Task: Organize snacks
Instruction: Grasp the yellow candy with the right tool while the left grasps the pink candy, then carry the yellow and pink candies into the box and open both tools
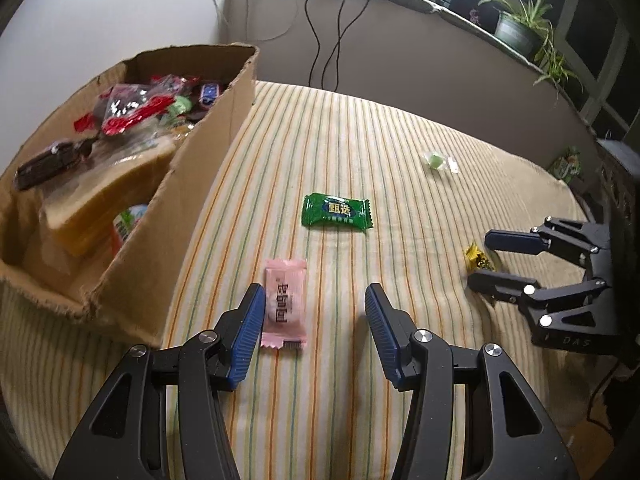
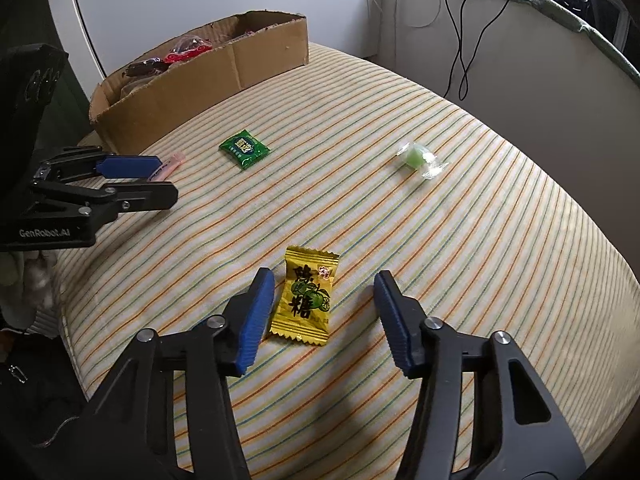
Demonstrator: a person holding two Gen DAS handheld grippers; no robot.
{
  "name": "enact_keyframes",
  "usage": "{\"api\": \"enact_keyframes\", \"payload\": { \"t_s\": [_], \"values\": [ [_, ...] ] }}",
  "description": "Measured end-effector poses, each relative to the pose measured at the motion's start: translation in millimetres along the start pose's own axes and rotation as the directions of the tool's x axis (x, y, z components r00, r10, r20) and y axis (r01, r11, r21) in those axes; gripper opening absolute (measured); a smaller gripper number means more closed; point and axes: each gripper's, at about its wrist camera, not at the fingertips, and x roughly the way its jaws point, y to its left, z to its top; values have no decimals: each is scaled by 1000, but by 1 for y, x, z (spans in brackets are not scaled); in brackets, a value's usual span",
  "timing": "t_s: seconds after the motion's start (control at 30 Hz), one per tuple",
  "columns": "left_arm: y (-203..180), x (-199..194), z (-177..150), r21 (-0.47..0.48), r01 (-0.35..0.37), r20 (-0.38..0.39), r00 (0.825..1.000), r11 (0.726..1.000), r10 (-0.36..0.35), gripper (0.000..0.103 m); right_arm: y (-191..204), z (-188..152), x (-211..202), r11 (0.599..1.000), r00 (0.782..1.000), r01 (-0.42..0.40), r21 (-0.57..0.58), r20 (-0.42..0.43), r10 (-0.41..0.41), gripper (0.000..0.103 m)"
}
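A cardboard box (image 1: 208, 168) holding several snacks stands at the left on a striped cloth; it also shows in the right wrist view (image 2: 264, 60). My left gripper (image 1: 316, 300) is open, with a pink candy (image 1: 285, 307) lying between its fingers, close to the left one. My right gripper (image 2: 324, 284) is open around a yellow candy (image 2: 306, 300) lying on the cloth. A green candy (image 1: 337, 212) (image 2: 245, 149) and a clear-wrapped green sweet (image 1: 438, 161) (image 2: 418, 159) lie farther out. Each gripper shows in the other's view, right (image 1: 480, 260) and left (image 2: 160, 178).
The striped cloth (image 2: 460, 240) covers a rounded surface that drops off at its edges. Cables hang down the wall (image 1: 320, 40) behind. A potted plant (image 1: 520, 28) sits on a ledge at the back right. A green packet (image 1: 566, 165) lies at the far right edge.
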Motion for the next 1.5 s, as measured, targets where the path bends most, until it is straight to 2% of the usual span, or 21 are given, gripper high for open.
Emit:
{"api": "enact_keyframes", "payload": {
  "t_s": [0.13, 0.27, 0.43, 0.8, 1.07, 1.27, 1.5],
  "values": [
    [-3, 3, -1, 38, -26, 8, 1000, 999, 25, 46, 0, 0, 1, 1000, 1000, 12, -4, 1, -12, 41],
    [-2, 3, -1, 60, -40, 15, 999, 997, 39, 28, 7, 1, 2, 999, 1000, 27, -37, -1, -28, 27],
    [-3, 3, 0, 71, -43, 22, 999, 997, 42, 18, 11, 1, 2, 998, 999, 45, -48, -2, -45, 25],
    [-3, -5, -3, 74, -27, 34, 999, 997, 24, 18, 7, -1, -2, 999, 999, 37, -28, 2, -37, 25],
    [0, -25, 5, 57, 8, 70, 997, 998, -12, 18, 7, 6, -18, 1000, 999, 25, -8, 41, -25, 25],
    [11, -44, 21, 51, 4, 127, 992, 999, -10, 18, 11, 32, -33, 1000, 996, 15, -16, 89, -13, 25],
    [38, -59, 35, 23, -17, 176, 984, 1000, 13, 18, 27, 81, -40, 998, 989, 14, -64, 149, -4, 25]
  ]
}}
